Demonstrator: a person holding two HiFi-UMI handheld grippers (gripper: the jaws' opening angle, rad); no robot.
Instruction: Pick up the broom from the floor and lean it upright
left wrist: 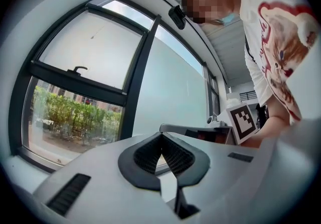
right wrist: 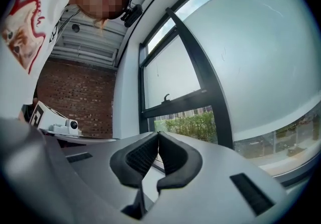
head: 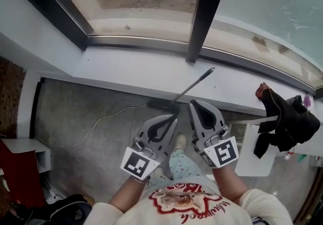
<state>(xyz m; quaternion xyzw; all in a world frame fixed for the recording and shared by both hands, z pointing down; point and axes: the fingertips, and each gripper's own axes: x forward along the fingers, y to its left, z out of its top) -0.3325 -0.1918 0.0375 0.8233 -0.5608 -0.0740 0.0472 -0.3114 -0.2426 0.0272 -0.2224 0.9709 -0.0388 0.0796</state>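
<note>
**Broom propped at the window, both grippers empty**

The big dark-framed window point(head: 141, 2) fills the far side, its glass smooth and partly frosted. Below it runs a broad white sill point(head: 121, 70), flat and matt, whose hard front edge makes a natural rest for anything long. The floor point(head: 86, 113) beneath is rough grey concrete, grippy enough, I judge, to stop a broom's foot sliding out.

The broom point(head: 194, 85) stands between floor and sill. It has a thin, straight, dark handle with a slightly thicker grip at the top, slanting up across the sill towards the window's upright bar. A dark strip at the wall's foot looks like its head, though that is hard to make out. Set this way it appears to lean on its own, so the task seems all but done.

The left gripper point(head: 173, 117) and right gripper point(head: 195, 104) flank the lower handle, grey plastic shells with black ribbed fingers. Each gripper view shows its fingers pressed together at the tips with nothing between them.

A thin white cable point(head: 96, 125) snakes loosely over the floor, well apart from the broom.
</note>
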